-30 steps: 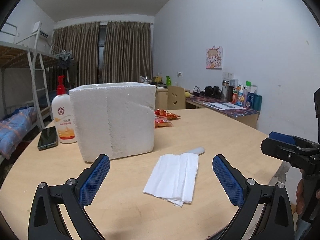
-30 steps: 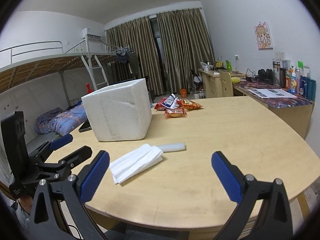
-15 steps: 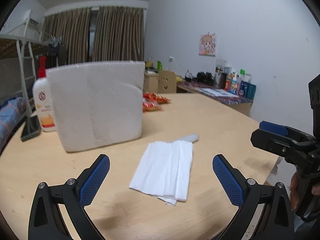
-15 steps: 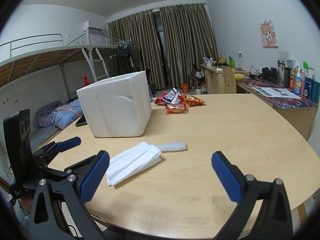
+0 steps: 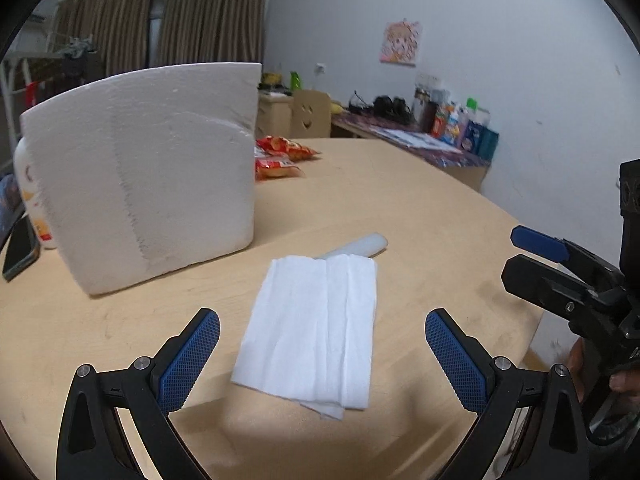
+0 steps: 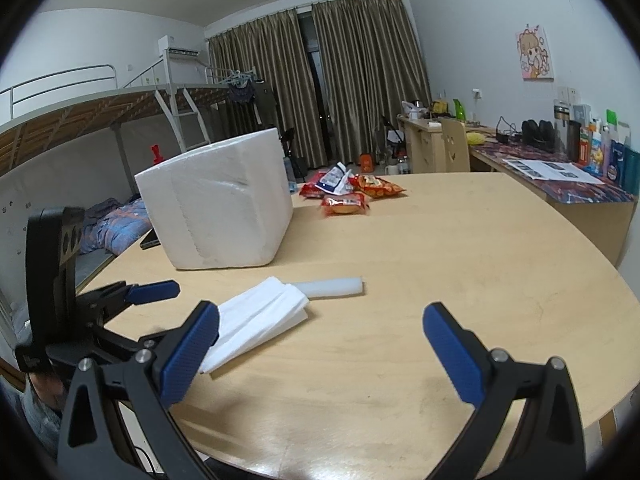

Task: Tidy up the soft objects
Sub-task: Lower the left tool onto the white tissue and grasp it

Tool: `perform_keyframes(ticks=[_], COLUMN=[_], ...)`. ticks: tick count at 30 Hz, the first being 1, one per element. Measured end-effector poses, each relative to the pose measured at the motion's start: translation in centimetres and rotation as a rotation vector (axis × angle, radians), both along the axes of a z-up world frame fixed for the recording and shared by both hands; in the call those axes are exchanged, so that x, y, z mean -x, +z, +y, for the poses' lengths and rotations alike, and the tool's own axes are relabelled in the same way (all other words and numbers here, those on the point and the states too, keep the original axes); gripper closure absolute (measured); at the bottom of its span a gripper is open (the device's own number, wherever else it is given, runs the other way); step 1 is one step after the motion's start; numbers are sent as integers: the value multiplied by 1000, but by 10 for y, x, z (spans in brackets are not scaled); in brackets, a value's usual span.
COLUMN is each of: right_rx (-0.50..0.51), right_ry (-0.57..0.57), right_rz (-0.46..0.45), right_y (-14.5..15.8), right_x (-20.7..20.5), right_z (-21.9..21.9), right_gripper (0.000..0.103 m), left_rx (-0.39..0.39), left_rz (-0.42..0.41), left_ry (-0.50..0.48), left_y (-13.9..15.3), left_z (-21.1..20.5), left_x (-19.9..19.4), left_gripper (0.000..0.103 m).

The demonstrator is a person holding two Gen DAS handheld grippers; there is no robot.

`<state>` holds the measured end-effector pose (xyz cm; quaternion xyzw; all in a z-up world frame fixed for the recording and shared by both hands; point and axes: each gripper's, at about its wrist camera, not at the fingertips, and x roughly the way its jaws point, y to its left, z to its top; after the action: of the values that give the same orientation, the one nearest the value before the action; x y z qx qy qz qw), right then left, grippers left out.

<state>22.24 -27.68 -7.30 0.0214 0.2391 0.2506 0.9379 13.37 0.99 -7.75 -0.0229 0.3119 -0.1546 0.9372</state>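
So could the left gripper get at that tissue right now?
Probably yes. The left gripper is open with the tissue lying flat straight ahead between its fingers, and nothing sits between them.

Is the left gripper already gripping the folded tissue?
No. The left gripper is open, its blue pads either side of the folded tissue, which lies flat on the table.

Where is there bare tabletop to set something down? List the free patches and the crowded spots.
Free: the broad stretch of table right of the white tube, out to the round edge, and the strip in front of the folded tissue. Crowded: beside the foam box, where the snack packets lie behind and the phone and lotion bottle stand alongside.
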Motion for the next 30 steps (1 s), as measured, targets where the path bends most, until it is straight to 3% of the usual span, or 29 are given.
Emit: perform_keyframes(ticks=[5,12,17,21,28,30], right_rx=[-5,16,25,26,42,48], right_ry=[-8,-9,-4,9,26,30], right_rz=[15,28,32,45,53,58], right_y=[-1,-1,0,0,-1,-2], right_x=[-9,-21,-29,-35,-39,-41], right_z=[-1,2,6,9,15,17], right_gripper=[0,0,0,0,0,0], left_rx=[-38,-73,-83,-78,-71,-81], left_rz=[47,67,110,122,183,182], left_ry=[-39,-55,-75,-71,-38,-33], left_y=[1,-8,-16,-17,-23,-23], left_z=[-5,-11,-13,-11,-8,-8], left_x=[-17,-30,-36,-38,-49,-47], left_gripper=[1,17,22,29,29,37])
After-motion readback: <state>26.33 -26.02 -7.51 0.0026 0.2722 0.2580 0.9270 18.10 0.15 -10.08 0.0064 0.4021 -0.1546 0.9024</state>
